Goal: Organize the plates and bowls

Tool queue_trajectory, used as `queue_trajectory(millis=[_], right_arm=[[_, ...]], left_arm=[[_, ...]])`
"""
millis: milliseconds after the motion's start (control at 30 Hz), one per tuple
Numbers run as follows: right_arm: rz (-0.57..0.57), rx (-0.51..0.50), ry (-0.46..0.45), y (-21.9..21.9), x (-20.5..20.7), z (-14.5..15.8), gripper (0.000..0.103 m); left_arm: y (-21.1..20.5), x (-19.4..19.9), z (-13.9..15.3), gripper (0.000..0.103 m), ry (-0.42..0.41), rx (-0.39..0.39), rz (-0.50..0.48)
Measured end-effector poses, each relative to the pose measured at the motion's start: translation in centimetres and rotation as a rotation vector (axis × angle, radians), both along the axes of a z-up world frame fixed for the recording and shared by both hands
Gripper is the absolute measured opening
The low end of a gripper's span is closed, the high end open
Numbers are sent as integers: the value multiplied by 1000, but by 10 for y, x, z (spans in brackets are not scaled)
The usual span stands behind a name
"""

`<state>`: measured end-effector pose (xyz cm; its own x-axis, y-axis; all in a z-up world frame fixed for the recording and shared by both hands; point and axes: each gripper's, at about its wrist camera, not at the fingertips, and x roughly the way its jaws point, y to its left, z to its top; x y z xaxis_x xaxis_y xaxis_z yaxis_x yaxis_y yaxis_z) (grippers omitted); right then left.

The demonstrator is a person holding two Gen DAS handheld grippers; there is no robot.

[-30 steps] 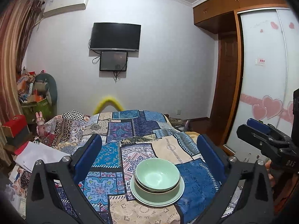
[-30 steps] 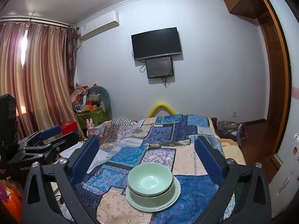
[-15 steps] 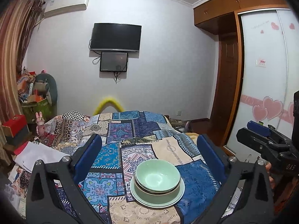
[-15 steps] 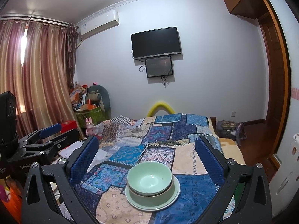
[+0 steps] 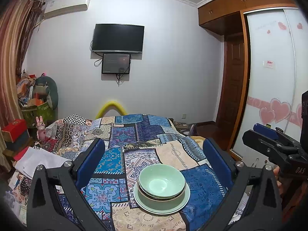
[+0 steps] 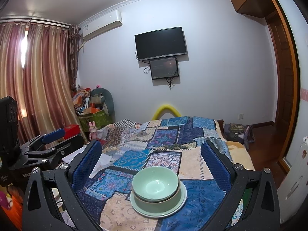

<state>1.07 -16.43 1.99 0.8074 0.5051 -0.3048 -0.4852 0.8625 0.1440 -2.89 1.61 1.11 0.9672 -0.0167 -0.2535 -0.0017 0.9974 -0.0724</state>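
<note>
- The pale green glazed ceramic bowl (image 5: 162, 180) sits nested inside a second, slightly darker green bowl (image 5: 163, 197), and both rest on a pale green round ceramic plate (image 5: 146, 202). This is widest at the bottom and smallest on top, which I judge to be the tidy, stable order the task asks for.
- The stack stands on the bed under a blue-and-beige patchwork quilt (image 5: 123, 134), near its close edge and a little right of middle in the left wrist view. A soft quilt gives an uneven base, so nesting the pieces probably keeps them from sliding.
- The left hand-held gripper (image 5: 154, 150) has its blue-padded fingers (image 5: 90, 161) spread wide. It hangs above and behind the stack, touching nothing; the stack appears between the two fingers only because the camera looks along them.
- The right hand-held gripper (image 6: 151, 150) is likewise spread wide and carries nothing. Its textured blue pads (image 6: 86, 165) frame the same stack from a slightly different angle.
- Each gripper shows at the edge of the other's view, side by side and well apart.
- With both grippers free and the pieces already nested, the stacking looks finished or nearly so.
- A black wall-mounted television (image 5: 118, 38) hangs on the far wall.
</note>
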Motion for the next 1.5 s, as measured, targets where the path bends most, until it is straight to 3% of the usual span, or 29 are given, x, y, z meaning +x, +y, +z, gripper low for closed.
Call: queue_trajectory(millis=[1500], right_arm=[[-9,17,26,-8,4,1,103]], left_arm=[[-6,7,-4,103,12,17,-49]])
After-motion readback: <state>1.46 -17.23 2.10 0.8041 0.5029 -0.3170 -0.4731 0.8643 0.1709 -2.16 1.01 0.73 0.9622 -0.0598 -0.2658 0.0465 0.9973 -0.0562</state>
